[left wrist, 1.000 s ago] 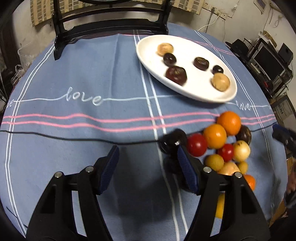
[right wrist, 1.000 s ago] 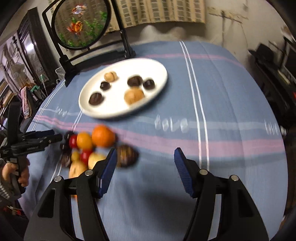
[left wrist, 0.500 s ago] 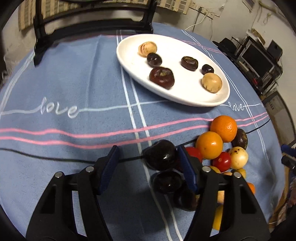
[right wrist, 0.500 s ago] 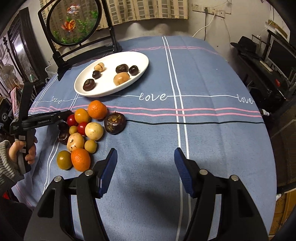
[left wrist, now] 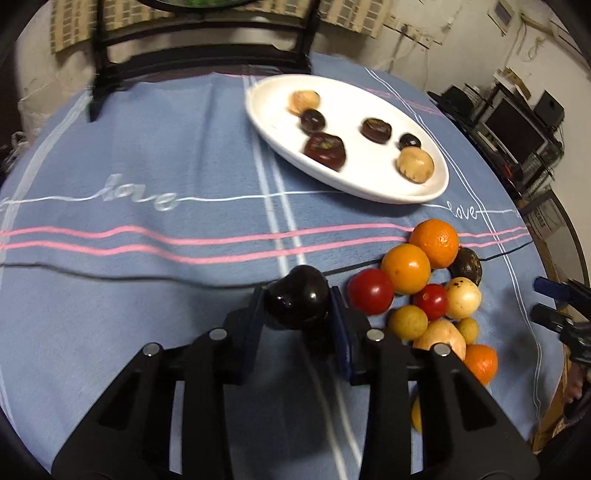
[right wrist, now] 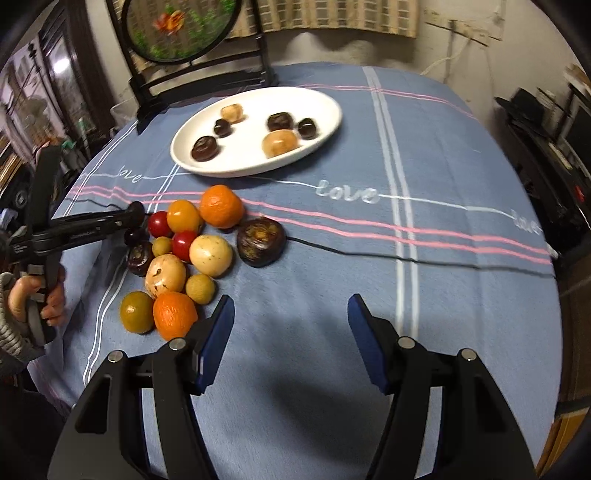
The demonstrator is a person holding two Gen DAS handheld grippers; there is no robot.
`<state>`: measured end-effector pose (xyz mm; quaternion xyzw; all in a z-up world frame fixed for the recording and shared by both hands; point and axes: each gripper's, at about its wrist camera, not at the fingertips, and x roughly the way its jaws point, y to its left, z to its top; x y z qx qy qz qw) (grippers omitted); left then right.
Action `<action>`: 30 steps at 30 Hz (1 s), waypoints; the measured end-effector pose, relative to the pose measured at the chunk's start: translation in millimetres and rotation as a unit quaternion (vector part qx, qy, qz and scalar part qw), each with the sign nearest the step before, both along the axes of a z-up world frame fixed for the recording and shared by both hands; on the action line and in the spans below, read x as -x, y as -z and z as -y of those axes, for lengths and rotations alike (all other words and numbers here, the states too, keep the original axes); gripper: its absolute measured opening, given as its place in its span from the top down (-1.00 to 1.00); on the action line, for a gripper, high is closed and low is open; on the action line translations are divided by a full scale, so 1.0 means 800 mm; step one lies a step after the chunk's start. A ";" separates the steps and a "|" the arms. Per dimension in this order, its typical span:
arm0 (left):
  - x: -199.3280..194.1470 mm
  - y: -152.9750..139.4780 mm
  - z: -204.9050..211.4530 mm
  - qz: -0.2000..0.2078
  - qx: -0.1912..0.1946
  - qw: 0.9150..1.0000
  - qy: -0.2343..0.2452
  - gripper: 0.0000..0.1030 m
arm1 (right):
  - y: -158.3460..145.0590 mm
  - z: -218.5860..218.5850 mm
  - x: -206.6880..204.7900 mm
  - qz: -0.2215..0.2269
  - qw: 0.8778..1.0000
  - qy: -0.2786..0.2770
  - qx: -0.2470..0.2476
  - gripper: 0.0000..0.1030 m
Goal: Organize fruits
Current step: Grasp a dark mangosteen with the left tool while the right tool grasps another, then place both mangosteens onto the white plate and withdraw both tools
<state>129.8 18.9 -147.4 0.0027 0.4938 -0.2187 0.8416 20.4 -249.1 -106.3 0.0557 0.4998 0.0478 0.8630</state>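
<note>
My left gripper (left wrist: 298, 308) is shut on a dark purple fruit (left wrist: 298, 301) and holds it just above the blue cloth, left of the fruit pile (left wrist: 424, 291). In the right wrist view the left gripper (right wrist: 135, 214) shows at the pile's left edge (right wrist: 192, 251). The white oval plate (left wrist: 369, 177) at the back holds several dark and tan fruits; it also shows in the right wrist view (right wrist: 251, 168). My right gripper (right wrist: 290, 326) is open and empty, above the cloth to the right of the pile, near an orange (right wrist: 173, 314).
A large dark mangosteen (right wrist: 261, 242) lies at the pile's right side. A black stand with a round fish picture (right wrist: 177, 29) stands behind the plate. The table's right edge drops to shelves with electronics (left wrist: 517, 125). A black cord line (right wrist: 406, 258) crosses the cloth.
My left gripper has closed on the dark purple fruit and lifted it off the cloth. My right gripper has moved forward and closer to the pile, still open.
</note>
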 end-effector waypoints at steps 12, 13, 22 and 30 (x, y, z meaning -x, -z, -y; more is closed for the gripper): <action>0.091 -0.047 -0.102 0.003 -0.024 0.992 -0.124 0.33 | 0.047 -0.019 -0.084 -0.003 0.998 -0.059 0.000 -0.24; 0.098 -0.048 -0.106 0.001 -0.027 0.991 -0.130 0.33 | 0.051 -0.017 -0.089 -0.006 0.998 -0.061 -0.009 -0.24; 0.118 -0.047 -0.099 -0.010 -0.040 0.991 -0.129 0.32 | 0.061 -0.019 -0.085 0.005 0.996 -0.089 -0.014 0.04; 0.075 -0.045 -0.031 -0.005 -0.040 0.998 -0.054 0.32 | 0.040 -0.003 -0.065 0.020 0.998 -0.060 -0.016 0.14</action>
